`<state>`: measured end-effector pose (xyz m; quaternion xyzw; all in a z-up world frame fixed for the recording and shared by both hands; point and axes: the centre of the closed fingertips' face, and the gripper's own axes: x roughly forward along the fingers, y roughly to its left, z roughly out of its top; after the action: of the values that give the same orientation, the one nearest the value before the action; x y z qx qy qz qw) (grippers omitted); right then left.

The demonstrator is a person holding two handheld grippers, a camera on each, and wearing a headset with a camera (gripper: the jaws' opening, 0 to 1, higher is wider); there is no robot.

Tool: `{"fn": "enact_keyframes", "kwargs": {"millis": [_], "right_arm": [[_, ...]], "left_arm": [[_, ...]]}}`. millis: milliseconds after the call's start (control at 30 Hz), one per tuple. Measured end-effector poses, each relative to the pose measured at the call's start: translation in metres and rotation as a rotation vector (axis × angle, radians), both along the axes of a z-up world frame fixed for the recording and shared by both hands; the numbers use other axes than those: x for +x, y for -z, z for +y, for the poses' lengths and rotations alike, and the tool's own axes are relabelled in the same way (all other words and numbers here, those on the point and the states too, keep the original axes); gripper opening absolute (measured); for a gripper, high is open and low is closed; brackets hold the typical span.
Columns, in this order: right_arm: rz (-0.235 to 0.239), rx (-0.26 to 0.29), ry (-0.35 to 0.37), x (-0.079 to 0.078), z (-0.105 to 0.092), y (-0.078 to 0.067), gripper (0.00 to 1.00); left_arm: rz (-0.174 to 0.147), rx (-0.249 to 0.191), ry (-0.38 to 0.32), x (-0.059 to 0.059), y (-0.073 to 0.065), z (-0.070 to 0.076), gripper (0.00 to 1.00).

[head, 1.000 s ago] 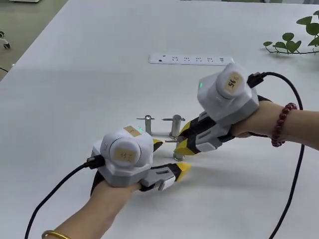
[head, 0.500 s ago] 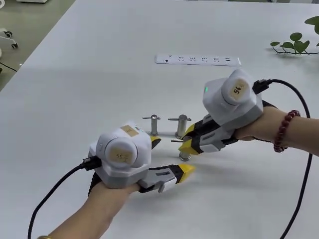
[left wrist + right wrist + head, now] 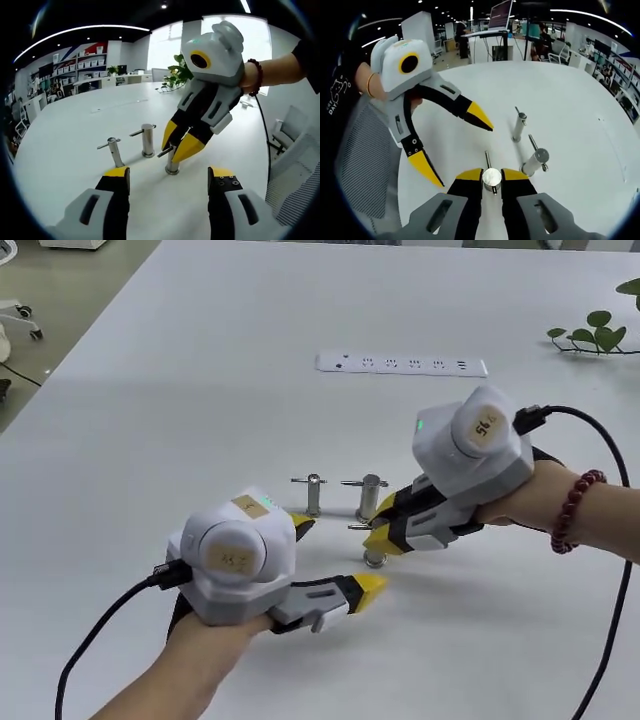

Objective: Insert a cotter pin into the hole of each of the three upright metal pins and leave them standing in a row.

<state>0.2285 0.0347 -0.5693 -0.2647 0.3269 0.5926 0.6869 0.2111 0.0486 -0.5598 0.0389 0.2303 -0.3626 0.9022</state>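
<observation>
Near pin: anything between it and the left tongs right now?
Nothing lies on the table between the open left tongs and the near pin. Its top, though, is clamped in the right tongs, which reach in from the far side; the lower shaft and base are free.

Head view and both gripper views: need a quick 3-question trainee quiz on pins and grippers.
1. True or false: the left gripper is shut on a pin.
2. How many upright pins stand on the table? A two, B three, C four.
3. Fill in: the right gripper is closed on the ___ pin, counted from the person.
Key: 1 false, its jaws stand open; 2 B; 3 nearest, the nearest pin.
</observation>
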Motion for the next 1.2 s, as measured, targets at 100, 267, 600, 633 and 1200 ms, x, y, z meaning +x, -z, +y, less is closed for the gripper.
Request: {"fn": "enact_keyframes", "kwargs": {"millis": [100,267,600,633,1200], "right_arm": [[0.004,0.005,0.008,0.001,-0.001,0.0,0.08],[0.007,-0.002,0.012,0.002,-0.007,0.0,0.08],[-0.016,-0.021,0.001,0.011,-0.023,-0.007,0.08],[-0.017,-0.021,0.004,0.012,-0.025,-0.007,0.08],[-0.049,-0.045,0.013,0.04,-0.048,-0.009,0.08]], "left_arm": [[-0.001,-0.003,-0.004,0.0,-0.001,0.004,0.63],[-0.011,-0.011,-0.009,-0.002,-0.006,0.009,0.66],[-0.042,-0.01,-0.031,-0.001,-0.016,0.021,0.71],[-0.043,-0.01,-0.033,-0.001,-0.016,0.022,0.71],[-0.057,-0.026,-0.073,-0.002,-0.025,0.04,0.82]]}}
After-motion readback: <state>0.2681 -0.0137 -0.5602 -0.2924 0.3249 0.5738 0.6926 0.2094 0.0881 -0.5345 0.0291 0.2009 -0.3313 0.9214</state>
